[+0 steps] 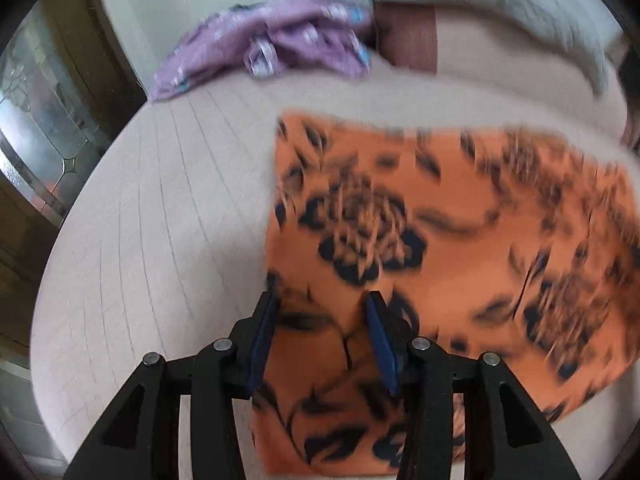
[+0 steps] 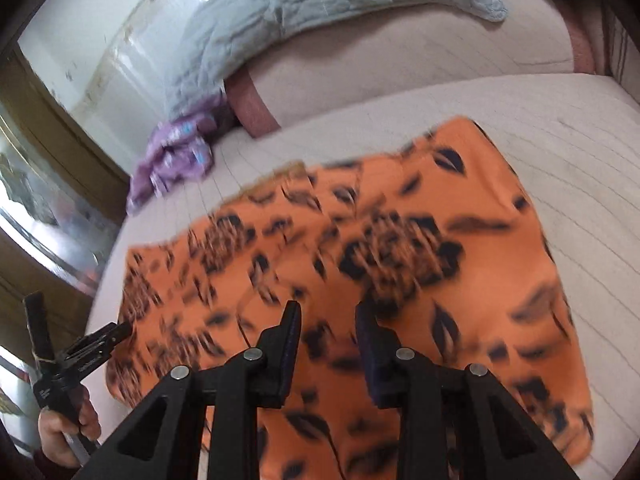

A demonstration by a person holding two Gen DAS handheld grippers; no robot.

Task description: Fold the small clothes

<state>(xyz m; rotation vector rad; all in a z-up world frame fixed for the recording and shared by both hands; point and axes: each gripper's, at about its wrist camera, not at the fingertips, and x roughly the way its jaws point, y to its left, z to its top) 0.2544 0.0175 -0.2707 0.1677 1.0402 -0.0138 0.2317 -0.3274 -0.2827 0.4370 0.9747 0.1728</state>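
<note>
An orange cloth with a dark floral print (image 1: 440, 248) lies spread flat on the pale quilted bed; it also shows in the right wrist view (image 2: 360, 272). My left gripper (image 1: 320, 304) is open and hovers over the cloth's near left edge, with nothing between its blue pads. My right gripper (image 2: 328, 316) is open above the near middle of the cloth, empty. The left gripper also shows at the lower left of the right wrist view (image 2: 116, 332), at the cloth's left edge. A crumpled purple garment (image 1: 272, 48) lies at the far side of the bed; it also shows in the right wrist view (image 2: 172, 156).
A grey-blue quilted blanket (image 2: 300, 12) is bunched along the back over a pink bolster (image 2: 250, 108). The bed (image 1: 160, 200) has bare surface left of the cloth. A wooden door with patterned glass (image 1: 44, 120) stands at the left.
</note>
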